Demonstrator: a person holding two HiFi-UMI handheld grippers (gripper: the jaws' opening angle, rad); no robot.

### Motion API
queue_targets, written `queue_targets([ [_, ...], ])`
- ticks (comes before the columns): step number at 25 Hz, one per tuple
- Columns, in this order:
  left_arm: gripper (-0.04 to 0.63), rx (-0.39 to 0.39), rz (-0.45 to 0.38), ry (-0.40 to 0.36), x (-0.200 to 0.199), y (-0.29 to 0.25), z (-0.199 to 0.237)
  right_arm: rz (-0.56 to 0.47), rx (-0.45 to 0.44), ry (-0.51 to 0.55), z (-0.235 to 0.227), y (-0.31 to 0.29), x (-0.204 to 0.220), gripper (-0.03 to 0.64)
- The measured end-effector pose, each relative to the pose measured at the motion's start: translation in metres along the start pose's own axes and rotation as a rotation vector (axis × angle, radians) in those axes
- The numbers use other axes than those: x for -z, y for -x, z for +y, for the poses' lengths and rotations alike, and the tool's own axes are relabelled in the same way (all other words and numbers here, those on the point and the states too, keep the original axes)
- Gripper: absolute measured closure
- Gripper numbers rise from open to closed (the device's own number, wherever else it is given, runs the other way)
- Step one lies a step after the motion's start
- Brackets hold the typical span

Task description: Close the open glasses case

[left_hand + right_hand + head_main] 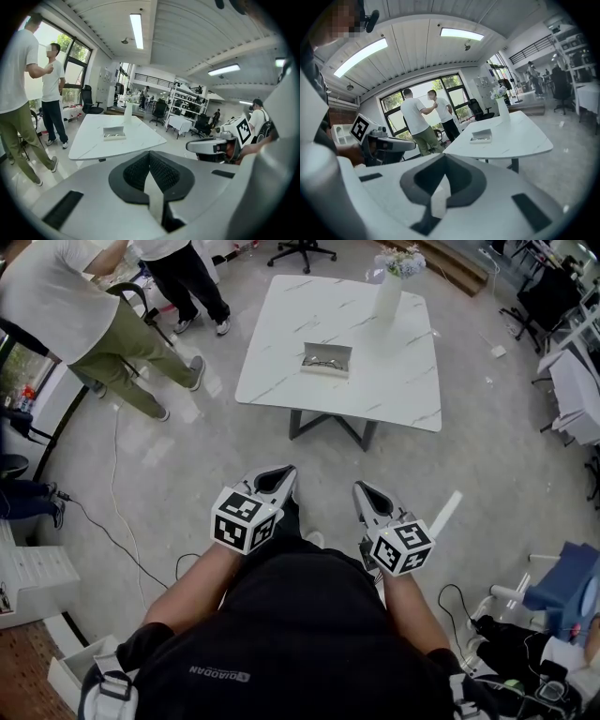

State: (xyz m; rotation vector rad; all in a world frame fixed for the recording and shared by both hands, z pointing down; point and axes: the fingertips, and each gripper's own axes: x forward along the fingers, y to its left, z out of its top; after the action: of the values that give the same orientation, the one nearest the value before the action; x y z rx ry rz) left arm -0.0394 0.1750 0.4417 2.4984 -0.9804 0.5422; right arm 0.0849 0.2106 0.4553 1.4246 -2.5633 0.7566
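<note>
The open glasses case [326, 359] lies on the white marble table [281, 371], glasses inside, lid up. It also shows as a small open box in the left gripper view [114, 133] and the right gripper view [481, 136]. Both grippers hang close to my body, well short of the table and above the floor. My left gripper [281, 472] is shut with nothing in it, jaws pressed together [150, 157]. My right gripper [362, 488] is likewise shut and empty [443, 161].
A tall white vase [389, 292] with flowers stands at the table's far right corner. Two people [103, 324] stand left of the table. A cable [112, 521] runs across the floor at left. An office chair [302, 251] and desks [572, 381] ring the room.
</note>
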Motion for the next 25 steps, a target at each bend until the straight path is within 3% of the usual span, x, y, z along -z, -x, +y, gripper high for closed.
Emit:
queue_targets([
  [15,0.592,0.019,0.007,-0.029,-0.027,-0.05,0.047,0.03,0.039,0.022,-0.039,-0.05,-0.027,0.615],
  [25,0.592,0.047,-0.019,-0.049,-0.099,-0.102,0.108,0.014,0.062,0.056,-0.072,-0.121,-0.095,0.615],
])
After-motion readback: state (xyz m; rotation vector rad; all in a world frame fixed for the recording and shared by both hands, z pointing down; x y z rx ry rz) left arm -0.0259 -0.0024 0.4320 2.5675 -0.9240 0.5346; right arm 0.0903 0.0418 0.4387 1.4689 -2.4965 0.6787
